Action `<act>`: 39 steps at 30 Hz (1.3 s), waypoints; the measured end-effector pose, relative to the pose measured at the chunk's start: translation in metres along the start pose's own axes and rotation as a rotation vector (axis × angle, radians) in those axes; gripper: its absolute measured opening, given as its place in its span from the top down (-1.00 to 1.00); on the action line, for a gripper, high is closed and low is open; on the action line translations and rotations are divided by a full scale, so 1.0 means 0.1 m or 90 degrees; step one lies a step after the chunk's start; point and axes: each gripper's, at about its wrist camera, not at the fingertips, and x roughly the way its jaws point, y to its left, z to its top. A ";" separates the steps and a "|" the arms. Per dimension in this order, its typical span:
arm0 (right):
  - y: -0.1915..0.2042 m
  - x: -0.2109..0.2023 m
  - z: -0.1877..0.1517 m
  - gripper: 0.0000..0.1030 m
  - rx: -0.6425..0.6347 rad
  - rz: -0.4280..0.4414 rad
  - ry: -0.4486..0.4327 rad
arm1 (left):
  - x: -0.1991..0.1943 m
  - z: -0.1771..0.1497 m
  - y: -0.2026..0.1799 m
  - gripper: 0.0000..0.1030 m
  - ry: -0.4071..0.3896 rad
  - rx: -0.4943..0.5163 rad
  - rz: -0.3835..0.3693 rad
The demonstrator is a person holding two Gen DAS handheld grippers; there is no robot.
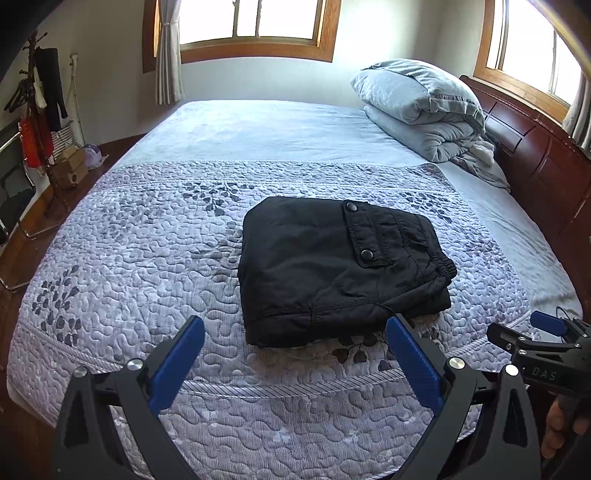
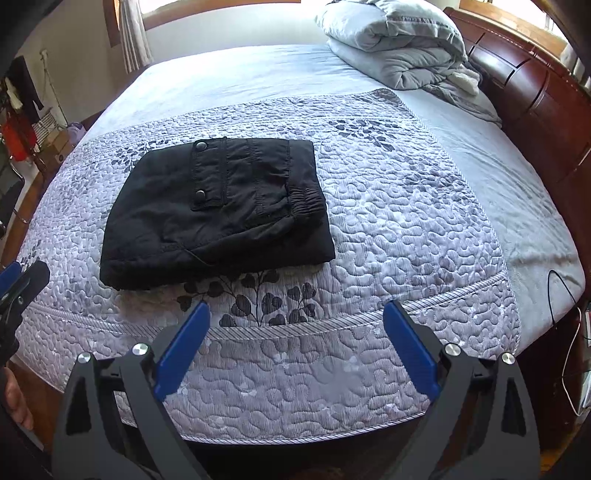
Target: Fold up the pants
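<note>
The left gripper (image 1: 295,336) hangs with its blue fingers spread wide and empty above the near edge of the bed (image 2: 535,206); the right gripper (image 2: 297,319) is likewise wide and holds nothing. Just beyond them the black pants (image 1: 332,269) lie on the quilted bedspread (image 1: 147,251) as a compact square bundle, near its front edge, snap pocket (image 2: 207,173) and elastic waistband (image 2: 304,199) on top. They look light, soft and thick in layers, likely to slump if lifted by one corner; the stacked near hem or the waistband edge seems the surest hold. The quilt gives under pressure. A folded duvet (image 1: 421,107) sits by the wooden headboard (image 1: 535,155), windows (image 1: 251,22) behind.
</note>
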 end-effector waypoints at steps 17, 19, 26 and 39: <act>-0.03 0.16 0.01 -0.84 0.002 -0.009 0.007 | 0.16 -0.02 0.03 -0.92 0.016 0.004 0.005; -0.03 0.15 0.01 -0.84 0.000 -0.009 0.006 | 0.17 -0.02 0.02 -0.92 0.019 0.007 0.006; -0.03 0.12 0.01 -0.84 -0.003 -0.011 0.000 | 0.16 -0.04 0.00 -0.92 0.020 0.009 0.001; -0.03 0.09 0.03 -0.84 -0.004 -0.013 -0.006 | 0.17 -0.06 0.00 -0.92 0.027 0.005 -0.007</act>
